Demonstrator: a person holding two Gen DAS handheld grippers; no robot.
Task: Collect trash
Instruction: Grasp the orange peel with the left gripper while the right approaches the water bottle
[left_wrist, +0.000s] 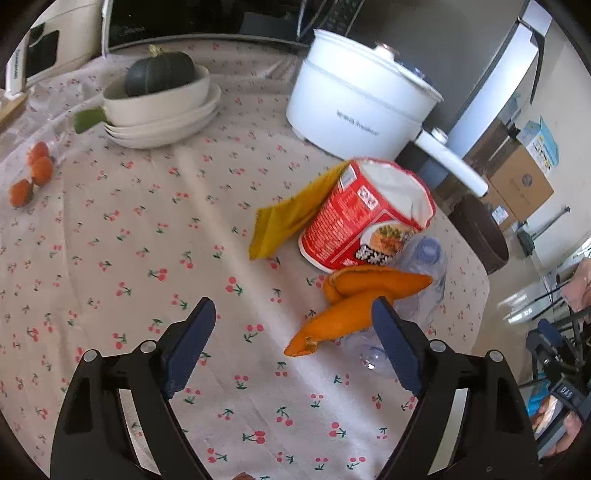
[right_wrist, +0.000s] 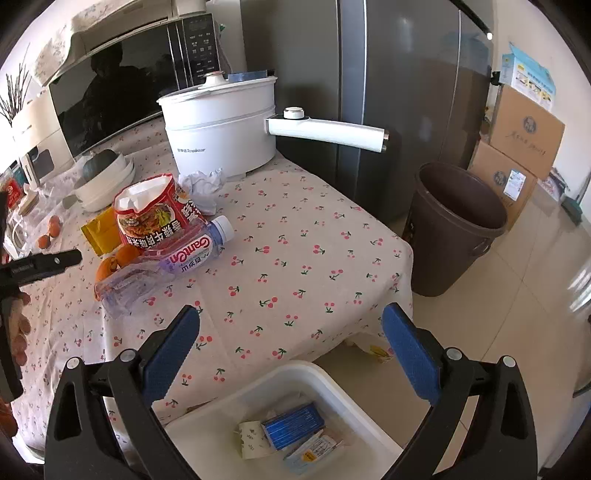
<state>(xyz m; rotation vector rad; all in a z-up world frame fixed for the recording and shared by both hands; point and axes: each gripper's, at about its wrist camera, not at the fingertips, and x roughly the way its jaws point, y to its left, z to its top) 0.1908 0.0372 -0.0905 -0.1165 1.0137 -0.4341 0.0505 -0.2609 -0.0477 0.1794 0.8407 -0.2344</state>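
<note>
The trash lies in a cluster on the cherry-print tablecloth (left_wrist: 147, 240). It holds a crushed red instant-noodle cup (left_wrist: 365, 221), a yellow packet (left_wrist: 291, 218), orange peel (left_wrist: 343, 317) and a squashed clear plastic bottle (left_wrist: 424, 258). My left gripper (left_wrist: 293, 302) hangs open just above the cloth. Its right finger stands against the near end of the peel, and nothing is pressed between the pads. In the right wrist view the same cup (right_wrist: 155, 210), bottle (right_wrist: 184, 254) and a crumpled tissue (right_wrist: 203, 184) show. My right gripper (right_wrist: 291, 312) is open and empty over the table's near edge.
A white bin (right_wrist: 240, 392) with a few wrappers sits below the table edge. A brown waste bucket (right_wrist: 454, 229) stands on the floor by the fridge. A white electric pot (left_wrist: 354, 103), stacked bowls with a dark squash (left_wrist: 159, 99) and small oranges (left_wrist: 37, 170) share the table.
</note>
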